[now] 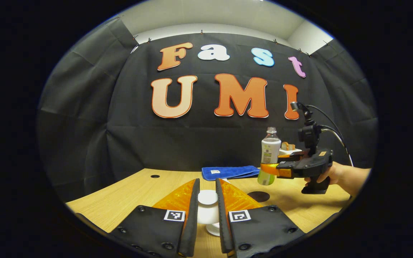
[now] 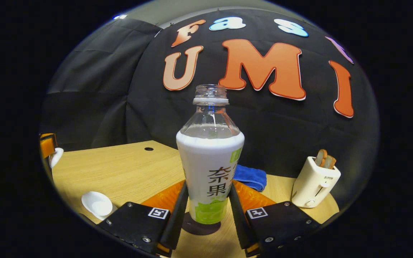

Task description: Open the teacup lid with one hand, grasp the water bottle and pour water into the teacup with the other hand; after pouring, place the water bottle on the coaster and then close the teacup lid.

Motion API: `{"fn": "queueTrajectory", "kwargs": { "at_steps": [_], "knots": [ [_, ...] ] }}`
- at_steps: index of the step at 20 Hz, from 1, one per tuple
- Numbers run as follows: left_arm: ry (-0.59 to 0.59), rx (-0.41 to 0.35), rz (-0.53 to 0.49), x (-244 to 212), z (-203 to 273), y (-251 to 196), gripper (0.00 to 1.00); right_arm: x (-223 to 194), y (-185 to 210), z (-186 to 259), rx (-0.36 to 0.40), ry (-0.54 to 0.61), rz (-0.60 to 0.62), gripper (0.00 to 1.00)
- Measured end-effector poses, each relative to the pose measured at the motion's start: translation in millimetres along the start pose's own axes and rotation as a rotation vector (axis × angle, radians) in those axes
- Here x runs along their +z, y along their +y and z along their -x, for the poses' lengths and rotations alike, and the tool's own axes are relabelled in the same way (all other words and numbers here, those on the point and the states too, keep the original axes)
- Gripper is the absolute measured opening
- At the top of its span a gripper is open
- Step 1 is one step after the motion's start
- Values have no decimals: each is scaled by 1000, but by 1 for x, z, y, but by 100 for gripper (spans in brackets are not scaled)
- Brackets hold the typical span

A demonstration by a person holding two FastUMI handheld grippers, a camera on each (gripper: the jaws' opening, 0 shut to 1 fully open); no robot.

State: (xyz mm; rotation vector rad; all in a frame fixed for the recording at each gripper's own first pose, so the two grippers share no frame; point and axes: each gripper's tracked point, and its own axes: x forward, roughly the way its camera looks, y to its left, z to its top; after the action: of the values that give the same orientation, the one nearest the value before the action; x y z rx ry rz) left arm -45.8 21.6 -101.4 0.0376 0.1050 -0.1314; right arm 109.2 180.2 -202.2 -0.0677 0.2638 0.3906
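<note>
My right gripper (image 2: 208,184) is shut on the water bottle (image 2: 210,168), a clear uncapped bottle with a white and green label, held upright. A dark round coaster (image 2: 201,228) lies right under its base; contact cannot be told. In the left gripper view the bottle (image 1: 270,157) sits in the right gripper (image 1: 269,169) just beyond the coaster (image 1: 258,196). My left gripper (image 1: 207,182) is shut on the white teacup lid (image 1: 207,206). The open white teacup (image 2: 97,203) stands on the table at lower left, with the left gripper (image 2: 48,145) and lid (image 2: 56,156) beyond it.
A folded blue cloth (image 1: 229,172) lies at the back of the wooden table (image 1: 131,193). A cream toaster (image 2: 316,182) with bread slices stands at the right. A person's hand (image 1: 342,175) holds the right gripper. A small hole (image 1: 155,176) marks the tabletop near the wall.
</note>
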Motion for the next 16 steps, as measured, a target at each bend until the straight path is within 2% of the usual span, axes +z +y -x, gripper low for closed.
{"fn": "queueTrajectory", "kwargs": {
  "at_steps": [2,7,10,15,16],
  "knots": [
    [4,-4,1,-1,-1,-3,30,-10,6,-6,20,29,-53,64],
    [44,4,7,-14,-3,-3,30,-37,7,-8,-11,125,-120,65],
    [58,7,16,-19,-5,-2,30,-47,14,-7,6,168,-157,64],
    [85,-7,30,-30,-13,-9,30,-50,11,-9,0,163,-120,65],
    [92,-13,34,-33,-15,-12,31,-50,12,-9,6,167,-119,67]
  ]
}}
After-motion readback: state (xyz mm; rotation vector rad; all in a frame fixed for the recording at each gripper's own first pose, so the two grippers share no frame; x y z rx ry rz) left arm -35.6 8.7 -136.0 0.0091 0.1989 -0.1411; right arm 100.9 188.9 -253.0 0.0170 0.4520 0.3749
